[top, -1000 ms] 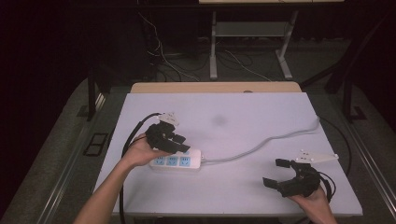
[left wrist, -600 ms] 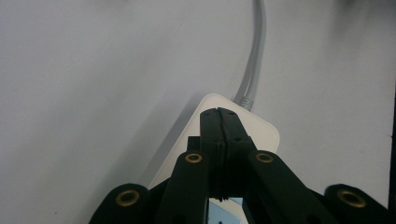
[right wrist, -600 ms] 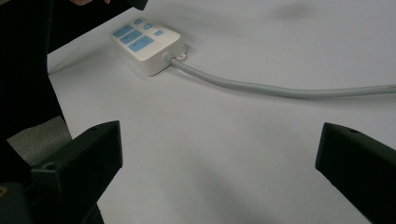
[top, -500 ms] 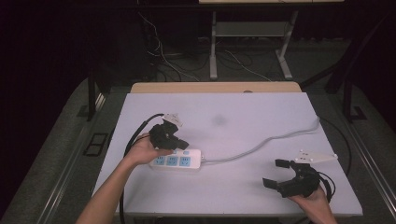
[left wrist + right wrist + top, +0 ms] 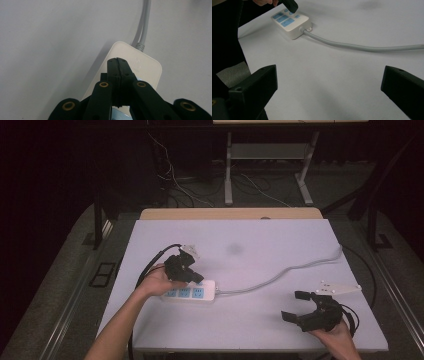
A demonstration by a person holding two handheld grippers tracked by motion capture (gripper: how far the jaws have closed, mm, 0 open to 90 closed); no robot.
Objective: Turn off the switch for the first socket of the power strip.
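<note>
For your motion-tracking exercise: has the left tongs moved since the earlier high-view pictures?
Yes. The left tongs has come down toward the near edge of the table, closing onto the top of the power strip, which lies where it was. Its jaws are shut now.

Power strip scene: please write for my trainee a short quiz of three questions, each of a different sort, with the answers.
1. True or false: the left tongs are shut, with nothing between the pads.
2. Which tongs stand wide open over bare table? A) left B) right C) both
3. Fill in: the grey cable leaves the power strip at its ____ end, as seen in the high view.

Key:
1. True: the two jaws meet above the strip's white top.
2. B: the right tongs hold nothing, near the table's front right corner.
3. Right.
</note>
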